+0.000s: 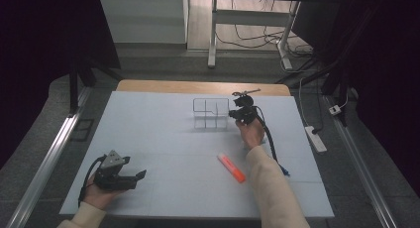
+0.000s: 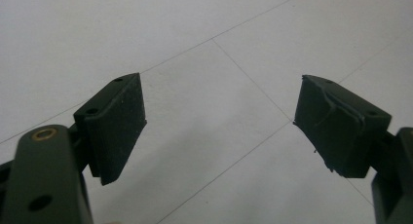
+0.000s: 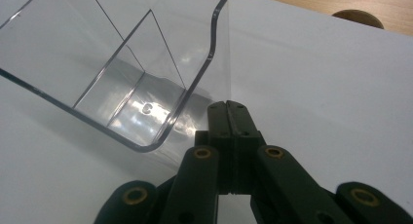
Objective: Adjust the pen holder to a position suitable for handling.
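Note:
A clear plastic organizer (image 1: 210, 114) with inner dividers stands at the far middle of the white board. In the right gripper view the organizer (image 3: 122, 83) has a thin right wall that runs down between the jaws. My right gripper (image 1: 237, 112) (image 3: 228, 104) is shut on that wall, its jaws pressed together. An orange marker (image 1: 231, 168) lies flat on the board, nearer than the organizer and beside the right forearm. My left gripper (image 1: 140, 174) rests at the near left corner; in its own view the left gripper (image 2: 219, 119) stands wide open over bare board.
The white board (image 1: 158, 139) covers a wooden table whose far edge (image 1: 198, 86) shows beyond it. A round hole (image 3: 358, 17) sits in the wood. A power strip (image 1: 315, 139) and cables lie on the floor to the right.

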Motion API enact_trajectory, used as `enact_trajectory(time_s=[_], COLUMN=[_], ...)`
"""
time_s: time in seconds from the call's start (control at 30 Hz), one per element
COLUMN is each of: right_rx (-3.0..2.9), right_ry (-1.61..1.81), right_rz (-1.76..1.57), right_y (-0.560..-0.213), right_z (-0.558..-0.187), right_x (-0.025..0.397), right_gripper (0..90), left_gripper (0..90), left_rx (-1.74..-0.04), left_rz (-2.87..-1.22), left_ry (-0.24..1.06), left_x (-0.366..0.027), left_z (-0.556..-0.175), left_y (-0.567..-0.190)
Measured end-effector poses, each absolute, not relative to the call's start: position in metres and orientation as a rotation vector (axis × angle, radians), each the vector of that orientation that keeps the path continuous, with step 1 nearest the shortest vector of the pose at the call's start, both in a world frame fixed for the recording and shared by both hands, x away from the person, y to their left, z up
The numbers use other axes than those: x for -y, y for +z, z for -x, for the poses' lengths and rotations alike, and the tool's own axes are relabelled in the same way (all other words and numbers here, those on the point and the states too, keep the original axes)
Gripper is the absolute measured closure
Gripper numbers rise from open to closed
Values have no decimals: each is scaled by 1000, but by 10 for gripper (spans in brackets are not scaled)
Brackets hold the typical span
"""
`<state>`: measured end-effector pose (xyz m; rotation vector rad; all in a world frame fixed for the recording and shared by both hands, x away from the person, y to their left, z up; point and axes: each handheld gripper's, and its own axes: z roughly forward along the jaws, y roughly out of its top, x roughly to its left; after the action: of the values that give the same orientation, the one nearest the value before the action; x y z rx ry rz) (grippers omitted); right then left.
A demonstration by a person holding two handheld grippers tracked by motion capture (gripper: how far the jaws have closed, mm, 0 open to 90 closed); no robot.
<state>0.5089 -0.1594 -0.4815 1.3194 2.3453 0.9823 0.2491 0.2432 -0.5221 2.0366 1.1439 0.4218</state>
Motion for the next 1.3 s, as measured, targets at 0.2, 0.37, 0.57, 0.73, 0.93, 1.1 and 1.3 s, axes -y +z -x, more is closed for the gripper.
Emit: enact_trajectory(time_s=[0.2,0.37,0.57,0.73,0.93,1.1,1.3], right_rx=[-2360,-2366,-2377,-2388,-2387,-2379,-2363], right_ry=[982,984,981,979,980,977,993], right_rz=[-1309,-1290,-1284,-1271,-1258,-1228,-1210], right_y=[-483,-482,-482,-482,-479,-472,-464], right_z=[-507,-506,-505,-503,-501,-491,-475], right_x=[153,149,146,142,142,153,172], right_gripper=[899,899,899,899,899,899,899], left_gripper=[187,187,187,187,187,187,186], left_rx=[-1142,-1142,-1139,-1140,-1140,-1136,-1133], left_rz=[-2040,-2041,-2042,-2039,-2037,-2038,-2043], left_ry=[420,420,421,421,424,422,424], left_x=[-243,-243,-243,-243,-244,-245,-244], left_z=[-250,-250,-250,-251,-250,-251,-253], left_y=[-522,-523,-522,-522,-522,-522,-522])
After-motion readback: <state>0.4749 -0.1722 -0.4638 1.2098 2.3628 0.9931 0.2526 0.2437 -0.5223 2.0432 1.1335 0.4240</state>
